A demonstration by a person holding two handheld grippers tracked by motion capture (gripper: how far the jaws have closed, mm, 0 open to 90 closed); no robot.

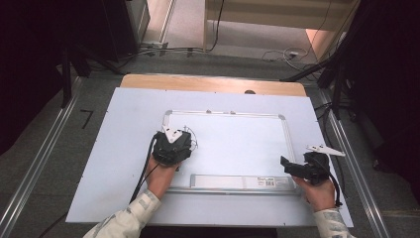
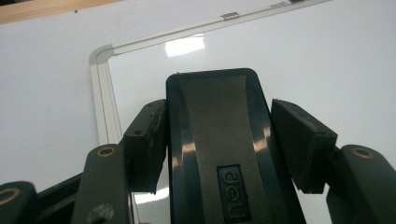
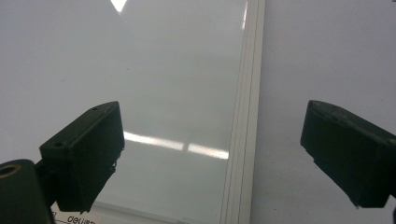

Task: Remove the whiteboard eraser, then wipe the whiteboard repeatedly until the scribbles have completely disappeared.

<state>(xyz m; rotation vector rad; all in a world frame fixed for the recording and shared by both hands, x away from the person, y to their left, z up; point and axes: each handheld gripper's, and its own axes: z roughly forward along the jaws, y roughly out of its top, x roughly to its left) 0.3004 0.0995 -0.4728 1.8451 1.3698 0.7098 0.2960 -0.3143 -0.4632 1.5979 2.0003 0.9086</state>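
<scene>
A wooden table (image 1: 213,83) carried a pale sheet (image 1: 124,109) that covered nearly all of it, leaving a strip of bare wood along the far edge. Wide margins of the sheet lay open to the left and at the far side, a narrower one at the near edge.

A whiteboard (image 1: 237,144) lay flat near the middle of the sheet, its metal frame square to the table and its tray along the near edge. Most of its surface was bare between the two hands.

The left gripper (image 1: 173,144) sat over the board's near-left part, inside the frame. In the left gripper view its jaws were part open around a black eraser (image 2: 217,140); the left one touched the eraser's side, while a thin gap showed at the right one. The eraser pointed toward the board's rounded corner (image 2: 100,53).

The right gripper (image 1: 289,166) hung at the board's near-right corner. In the right gripper view its jaws stood wide apart and empty, straddling the frame's right edge (image 3: 245,116).
</scene>
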